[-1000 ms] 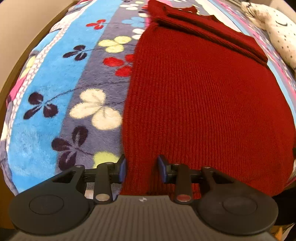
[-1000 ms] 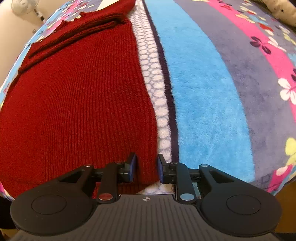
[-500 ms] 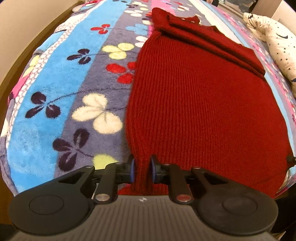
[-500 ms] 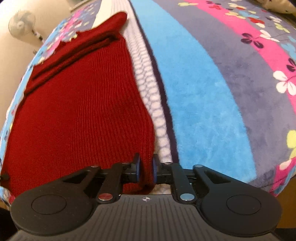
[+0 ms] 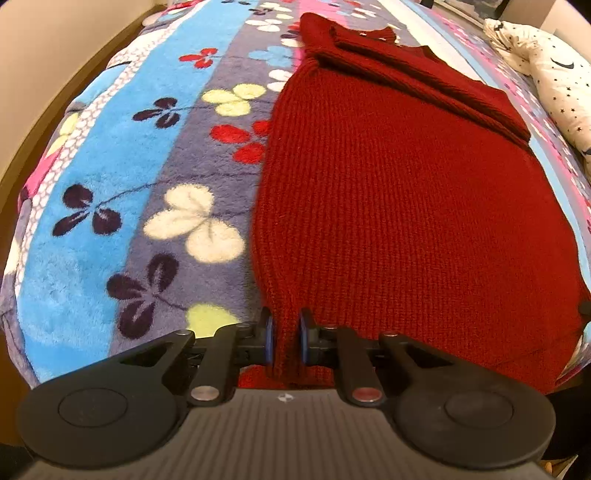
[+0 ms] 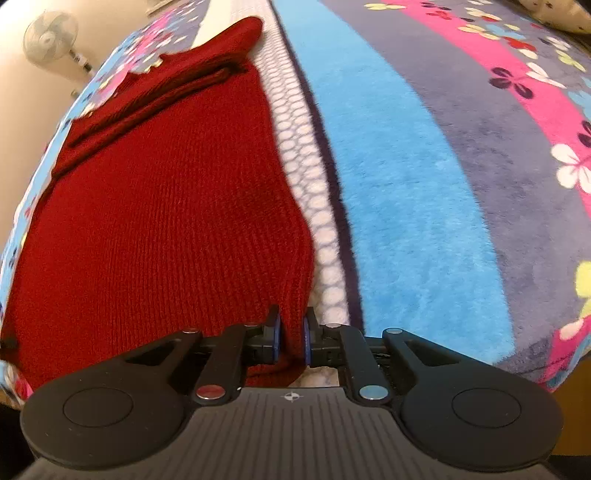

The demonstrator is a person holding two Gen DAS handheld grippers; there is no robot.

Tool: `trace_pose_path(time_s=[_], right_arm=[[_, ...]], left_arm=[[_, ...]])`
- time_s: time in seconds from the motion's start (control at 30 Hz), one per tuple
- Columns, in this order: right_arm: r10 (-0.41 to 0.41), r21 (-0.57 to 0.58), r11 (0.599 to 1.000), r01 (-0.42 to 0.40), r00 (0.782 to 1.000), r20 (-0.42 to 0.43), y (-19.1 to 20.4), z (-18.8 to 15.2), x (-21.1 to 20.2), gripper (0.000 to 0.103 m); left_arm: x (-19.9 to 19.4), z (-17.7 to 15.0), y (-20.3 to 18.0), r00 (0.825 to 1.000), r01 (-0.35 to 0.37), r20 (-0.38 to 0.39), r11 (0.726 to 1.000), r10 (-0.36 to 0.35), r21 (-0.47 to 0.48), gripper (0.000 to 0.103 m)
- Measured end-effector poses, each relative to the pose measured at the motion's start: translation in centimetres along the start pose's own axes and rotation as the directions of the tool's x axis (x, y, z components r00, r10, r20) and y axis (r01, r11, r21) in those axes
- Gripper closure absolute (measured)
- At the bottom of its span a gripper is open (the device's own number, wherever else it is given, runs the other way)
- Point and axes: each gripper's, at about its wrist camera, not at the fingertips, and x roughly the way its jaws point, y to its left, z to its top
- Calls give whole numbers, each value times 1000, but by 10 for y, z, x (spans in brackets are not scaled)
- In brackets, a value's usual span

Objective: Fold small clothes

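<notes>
A dark red knitted sweater (image 5: 399,192) lies flat on a striped flowered blanket (image 5: 122,206), its sleeves folded across the far end. My left gripper (image 5: 284,341) is shut on the near left corner of the sweater's hem. In the right wrist view the same sweater (image 6: 162,206) fills the left half, and my right gripper (image 6: 291,338) is shut on its near right corner. Both pinched corners are raised a little off the blanket (image 6: 413,192).
A white star-patterned pillow (image 5: 554,85) lies at the far right of the bed. A standing fan (image 6: 50,35) stands by the wall beyond the bed's far left. The bed's near edge runs just under both grippers.
Both grippers went from open around the hem corners to shut on them. The views have risen slightly, and the held corners have lifted a little.
</notes>
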Motion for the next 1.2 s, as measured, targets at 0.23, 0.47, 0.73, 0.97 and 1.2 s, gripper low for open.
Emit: trace_pose_path(time_s=[0.23, 0.47, 0.73, 0.97, 1.2], right_arm=[[-24, -62, 998, 21, 999, -45, 11, -6, 8, 86], [-29, -68, 997, 25, 998, -50, 11, -9, 7, 86], [30, -17, 999, -29, 999, 36, 9, 2, -7, 92], [121, 3, 992, -123, 982, 145, 6, 9, -29, 92], [253, -70, 967, -244, 921, 295, 21, 27, -71, 93]], left_arm=[[4, 0, -2, 999, -18, -27, 1000, 18, 21, 81], [6, -1, 0, 999, -22, -37, 1000, 22, 20, 81], [-5, 1, -3, 1000, 11, 14, 1000, -12, 21, 89], [-21, 4, -7, 993, 63, 97, 998, -65, 18, 90], [-67, 10, -13, 961, 134, 239, 990, -140, 41, 91]])
